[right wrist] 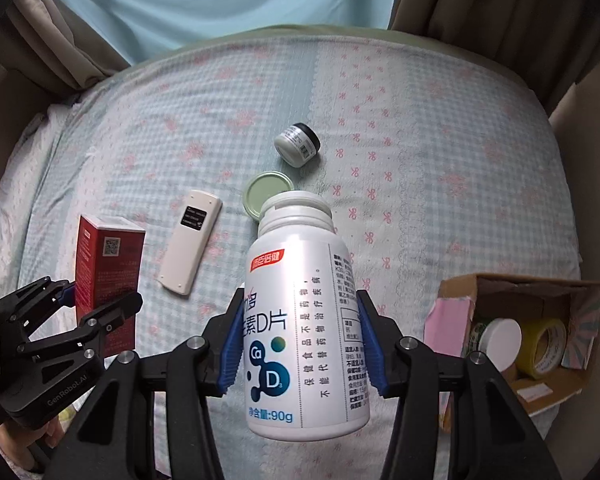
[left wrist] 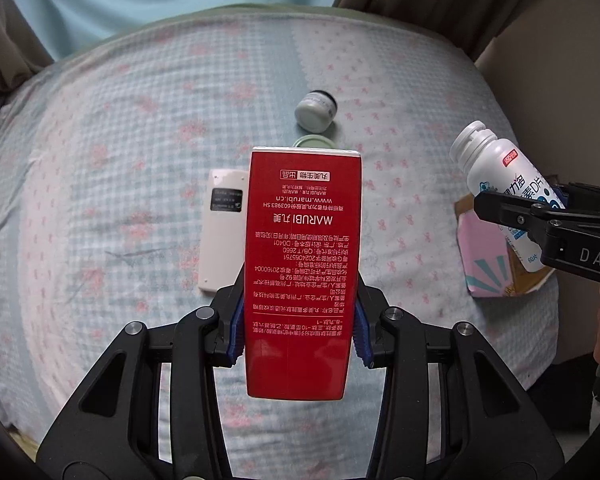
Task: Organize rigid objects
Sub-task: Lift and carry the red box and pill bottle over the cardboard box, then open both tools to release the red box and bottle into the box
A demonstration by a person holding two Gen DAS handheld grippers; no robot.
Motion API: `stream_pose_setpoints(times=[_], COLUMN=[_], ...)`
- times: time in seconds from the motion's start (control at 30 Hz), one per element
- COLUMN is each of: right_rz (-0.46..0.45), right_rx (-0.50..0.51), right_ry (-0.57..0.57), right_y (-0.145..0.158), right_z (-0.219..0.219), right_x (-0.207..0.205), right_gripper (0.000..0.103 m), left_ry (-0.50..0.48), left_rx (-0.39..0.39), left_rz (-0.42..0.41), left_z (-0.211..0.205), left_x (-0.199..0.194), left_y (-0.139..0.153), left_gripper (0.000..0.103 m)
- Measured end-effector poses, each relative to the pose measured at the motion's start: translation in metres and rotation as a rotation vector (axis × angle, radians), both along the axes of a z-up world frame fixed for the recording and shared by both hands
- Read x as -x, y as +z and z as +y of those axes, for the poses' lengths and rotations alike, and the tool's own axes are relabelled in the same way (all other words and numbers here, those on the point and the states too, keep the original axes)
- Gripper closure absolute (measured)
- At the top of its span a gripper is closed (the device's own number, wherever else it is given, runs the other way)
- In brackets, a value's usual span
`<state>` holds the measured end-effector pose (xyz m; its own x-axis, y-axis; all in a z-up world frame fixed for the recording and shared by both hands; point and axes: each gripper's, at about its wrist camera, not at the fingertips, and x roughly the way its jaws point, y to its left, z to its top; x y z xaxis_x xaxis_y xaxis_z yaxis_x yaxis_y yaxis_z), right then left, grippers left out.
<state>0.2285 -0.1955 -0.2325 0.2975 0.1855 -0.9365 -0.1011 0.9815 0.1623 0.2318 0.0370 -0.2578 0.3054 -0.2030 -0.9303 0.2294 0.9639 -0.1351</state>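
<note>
Left wrist view: the left gripper [left wrist: 300, 332] is occupying the lower centre of the frame. Its blue-padded fingers [left wrist: 236, 332] are pinching the red box [left wrist: 303, 272] on its two narrow sides, low on the box. The box is standing lengthwise between the fingers, its far end reaching to mid-frame and its near end hanging below the pads. Behind the box, on the bed [left wrist: 100, 200], a white remote [left wrist: 223, 232] is lying just left of it, a green lid [left wrist: 314, 142] is showing just above the box's far end, and a small jar [left wrist: 315, 111] is lying on its side further up. At the right edge, the right gripper [left wrist: 540, 220] is holding a white bottle [left wrist: 496, 184] tilted, cap toward upper left, above a cardboard box [left wrist: 496, 264].

Right wrist view: the right gripper [right wrist: 302, 344] is filling the lower centre. Its fingers [right wrist: 232, 344] are pinching the white bottle [right wrist: 304, 320] across its body, at about mid-height, with the cap pointing up-frame and the base hanging below the pads. At lower left, the left gripper [right wrist: 96, 308] is gripping the red box [right wrist: 108, 276]. The remote [right wrist: 191, 242], green lid [right wrist: 267, 194] and small jar [right wrist: 297, 144] are lying on the bed [right wrist: 440, 160] in mid-frame. At lower right, the open cardboard box [right wrist: 540, 396] is containing a white-capped container [right wrist: 498, 338] and a roll of yellow tape [right wrist: 542, 346].
</note>
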Motion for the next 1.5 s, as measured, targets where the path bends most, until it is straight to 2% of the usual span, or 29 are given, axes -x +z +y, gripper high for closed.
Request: stream_pose_setpoints(times=[0.17,0.4,0.53,0.7,0.87,1.03,1.33,1.5], right_rz=[-0.047,-0.11,-0.13,-0.126,-0.096,-0.028,0.086,0.127], right_rx=[-0.046,-0.054,-0.056,-0.032,-0.013,-0.035,-0.097,-0.142], right_ry=[-0.105,-0.212,-0.266,-0.303,-0.339,-0.358,-0.374,-0.395], right_y=[0.047,0.078,0.09,0.093,0.079,0.041,-0.033,-0.07], right_z=[-0.021,-0.076,-0.127,-0.203,-0.278,-0.333,-0.394,-0.411], right_x=[0.048,0.1,0.121,0.134,0.133,0.119,0.084,0.062], right_gripper=[0.056,0.056,0.056,0.057,0.057,0.057,0.057,0.057], left_ry=[-0.096,-0.216,-0.251,-0.254,-0.287,-0.314,-0.382,-0.407], left_rx=[0.013,0.029,0.045,0.079,0.089,0.061,-0.025,-0.074], left_rz=[-0.045,-0.086,-0.105,-0.091,-0.043,0.011,0.126,0.208], left_z=[-0.021,-0.08,-0.128,-0.199,-0.277,-0.345,-0.432,-0.458], left_x=[0.029,0.057,0.069,0.076,0.074,0.064,0.042,0.027], left_y=[0.052,0.094,0.107,0.107,0.089,0.057,-0.015,-0.067], left_gripper=[0.065,0.065,0.065,0.065,0.065,0.065,0.065,0.065])
